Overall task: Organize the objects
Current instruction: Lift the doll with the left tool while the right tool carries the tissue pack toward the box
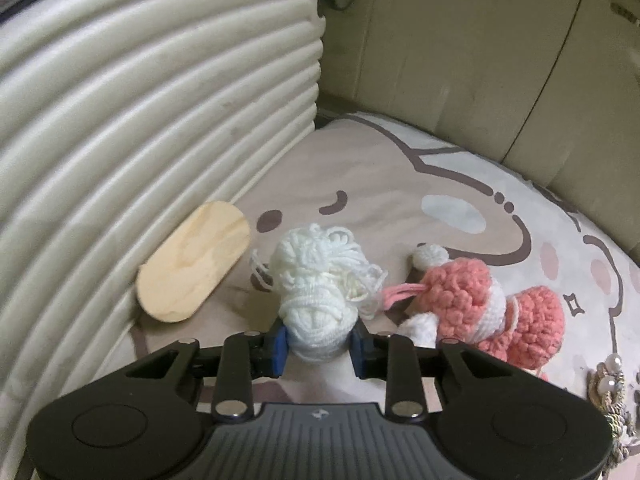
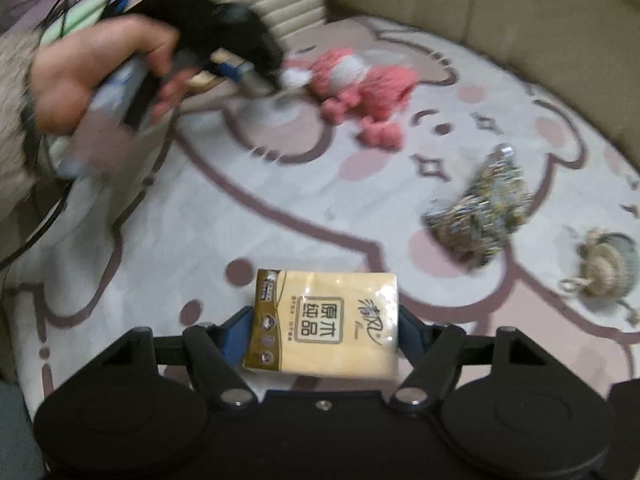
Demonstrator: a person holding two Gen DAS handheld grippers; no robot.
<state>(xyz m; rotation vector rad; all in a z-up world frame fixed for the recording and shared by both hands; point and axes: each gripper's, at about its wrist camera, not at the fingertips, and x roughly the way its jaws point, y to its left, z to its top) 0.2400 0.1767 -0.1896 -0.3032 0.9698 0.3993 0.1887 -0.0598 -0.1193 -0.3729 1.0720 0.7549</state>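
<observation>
My left gripper (image 1: pixel 319 345) is shut on a white crochet toy (image 1: pixel 316 280) and holds it over the cartoon-print rug (image 1: pixel 360 168). A pink and white crochet toy (image 1: pixel 492 304) lies just right of it, and shows in the right wrist view (image 2: pixel 360 80) too. A flat oval wooden piece (image 1: pixel 192 268) leans against the ribbed cream cushion (image 1: pixel 140 120) on the left. My right gripper (image 2: pixel 325 326) is shut on a yellow tissue pack (image 2: pixel 326 322) above the rug (image 2: pixel 240 216). The left gripper (image 2: pixel 256 76) and the hand holding it are blurred at the upper left of the right wrist view.
A beaded metallic pouch (image 2: pixel 478 208) and a small woven rope pouch (image 2: pixel 604 268) lie on the rug to the right. A beige padded wall (image 2: pixel 480 0) rings the rug's far side. A pearl-trimmed item (image 1: pixel 612 396) sits at the right edge of the left wrist view.
</observation>
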